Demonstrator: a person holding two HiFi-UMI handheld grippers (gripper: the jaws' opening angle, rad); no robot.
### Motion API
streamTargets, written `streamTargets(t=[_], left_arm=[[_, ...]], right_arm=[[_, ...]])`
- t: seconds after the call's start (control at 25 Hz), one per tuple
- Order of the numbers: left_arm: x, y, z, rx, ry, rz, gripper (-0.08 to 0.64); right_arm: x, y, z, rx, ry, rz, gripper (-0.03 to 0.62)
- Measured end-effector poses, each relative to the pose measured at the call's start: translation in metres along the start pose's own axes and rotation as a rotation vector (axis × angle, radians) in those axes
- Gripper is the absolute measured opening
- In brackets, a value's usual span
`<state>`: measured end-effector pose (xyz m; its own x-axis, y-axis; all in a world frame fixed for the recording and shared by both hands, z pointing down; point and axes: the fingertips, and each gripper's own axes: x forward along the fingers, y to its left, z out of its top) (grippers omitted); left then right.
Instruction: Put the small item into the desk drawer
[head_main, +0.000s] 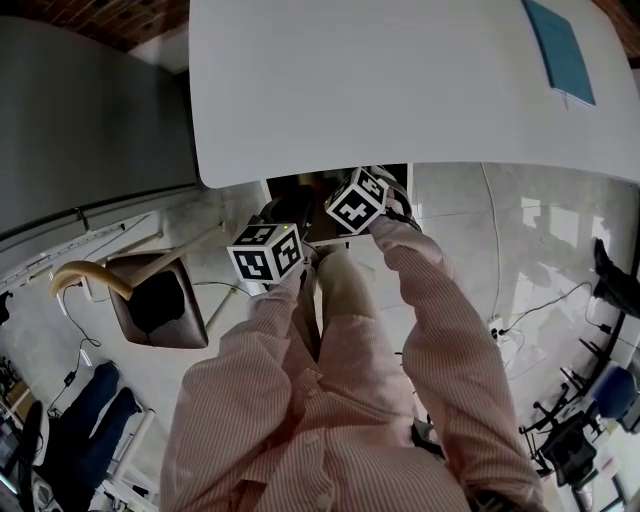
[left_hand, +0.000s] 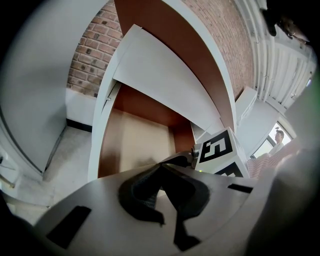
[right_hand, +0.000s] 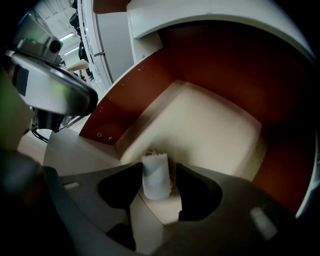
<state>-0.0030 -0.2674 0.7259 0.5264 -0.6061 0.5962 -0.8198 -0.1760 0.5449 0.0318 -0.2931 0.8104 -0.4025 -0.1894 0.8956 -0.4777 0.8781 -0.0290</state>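
Cloth roll (right_hand: 155, 176) sits upright in the open drawer (right_hand: 215, 125), on its pale floor. It's between my right gripper's (right_hand: 159, 171) jaws, which are spread wide and not squeezing it. Left gripper (left_hand: 161, 171) is clenched on nothing, aimed at the drawer.

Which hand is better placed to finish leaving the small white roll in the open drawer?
Right. The right gripper points down into the drawer, with the white roll between its parted jaws. The left gripper has its jaws together and holds nothing.
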Motion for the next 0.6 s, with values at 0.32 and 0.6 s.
streamTargets(t=[0.32, 0.6], left_arm=[[-0.021, -0.012, 0.004, -0.004, 0.008, -0.008, 0.0], [-0.046, -0.03, 0.013, 0.017, 0.018, -0.022, 0.0]], right_arm=[[-0.029, 0.008, 0.002, 0.039, -0.012, -0.019, 0.175], [-0.068, 0.013, 0.004, 0.093, -0.047, -0.085, 0.025]])
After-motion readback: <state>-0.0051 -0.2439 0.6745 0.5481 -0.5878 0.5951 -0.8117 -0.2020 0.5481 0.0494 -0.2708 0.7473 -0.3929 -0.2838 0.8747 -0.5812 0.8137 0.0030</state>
